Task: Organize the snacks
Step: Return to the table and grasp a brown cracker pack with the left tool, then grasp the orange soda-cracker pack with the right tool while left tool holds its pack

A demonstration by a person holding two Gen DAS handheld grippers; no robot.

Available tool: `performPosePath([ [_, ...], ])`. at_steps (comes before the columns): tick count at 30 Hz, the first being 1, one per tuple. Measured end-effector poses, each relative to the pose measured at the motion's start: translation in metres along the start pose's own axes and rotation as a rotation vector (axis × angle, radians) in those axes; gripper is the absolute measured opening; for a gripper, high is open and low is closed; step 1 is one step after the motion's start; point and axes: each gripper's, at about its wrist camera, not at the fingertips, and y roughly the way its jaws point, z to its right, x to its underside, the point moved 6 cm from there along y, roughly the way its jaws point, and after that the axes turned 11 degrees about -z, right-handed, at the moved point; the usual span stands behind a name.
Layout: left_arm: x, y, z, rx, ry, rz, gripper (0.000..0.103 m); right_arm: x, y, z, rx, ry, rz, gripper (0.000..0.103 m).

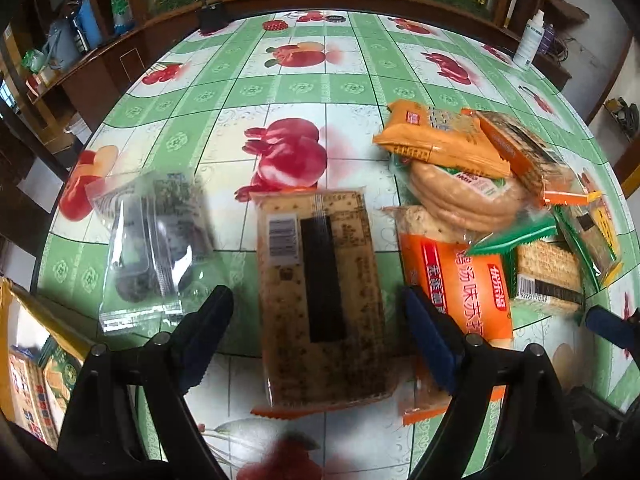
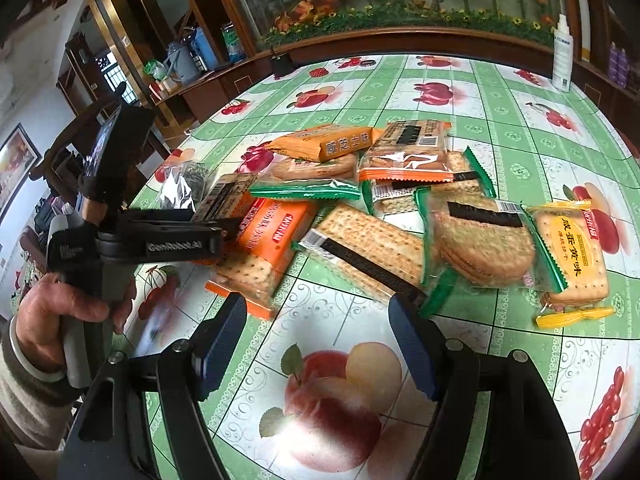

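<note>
Several sealed biscuit packets are heaped on a round table (image 1: pixel 280 92) covered with a green-and-white checked oilcloth printed with red fruit. One flat clear packet of speckled brown crackers (image 1: pixel 320 300), bearing a black stripe, a barcode label and an orange crimped edge, is laid apart from the heap, just beside an orange packet with white lettering (image 1: pixel 460 280).

The left gripper (image 1: pixel 318 334) is held above this cracker packet with its jaws standing wide, one on each side of the packet; no pad is seen pressing on it. The right gripper (image 2: pixel 316 340) is held partly open over bare oilcloth near the heap, with nothing between its jaws.

Only the left wrist view shows a crumpled clear wrapper with dark contents (image 1: pixel 152 240) plainly, on the far side of the cracker packet from the heap, and a yellow carton (image 1: pixel 36 360) beyond the table edge. Only the right wrist view shows a hand (image 2: pixel 68 320) grasping the left gripper's handle and a yellow-edged packet of square biscuits (image 2: pixel 572 256) at the heap's outer end.
</note>
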Motion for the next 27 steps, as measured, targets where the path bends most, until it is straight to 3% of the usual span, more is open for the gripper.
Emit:
performPosePath([
  [5, -0.006, 0.002, -0.012, -0.015, -0.046, 0.004, 0.081, -0.008, 0.008, -0.014, -0.001, -0.019, -0.016, 0.073],
  [8, -0.008, 0.002, -0.014, -0.005, -0.05, 0.009, 0.058, -0.014, 0.019, -0.025, -0.014, -0.03, -0.044, 0.073],
  [14, -0.006, 0.0, -0.024, 0.016, -0.086, 0.012, 0.058, -0.028, 0.034, -0.036, -0.052, 0.002, -0.063, 0.073],
  [18, 0.001, -0.004, -0.038, 0.029, -0.147, 0.023, 0.057, -0.038, 0.053, -0.044, 0.022, 0.002, -0.095, 0.073],
  [25, 0.007, -0.007, -0.045, 0.038, -0.158, 0.027, 0.057, -0.057, 0.077, -0.044, 0.133, 0.005, -0.103, 0.074],
  [27, 0.007, -0.007, -0.045, 0.032, -0.154, 0.028, 0.057, -0.059, 0.08, -0.044, 0.161, -0.024, -0.104, 0.067],
])
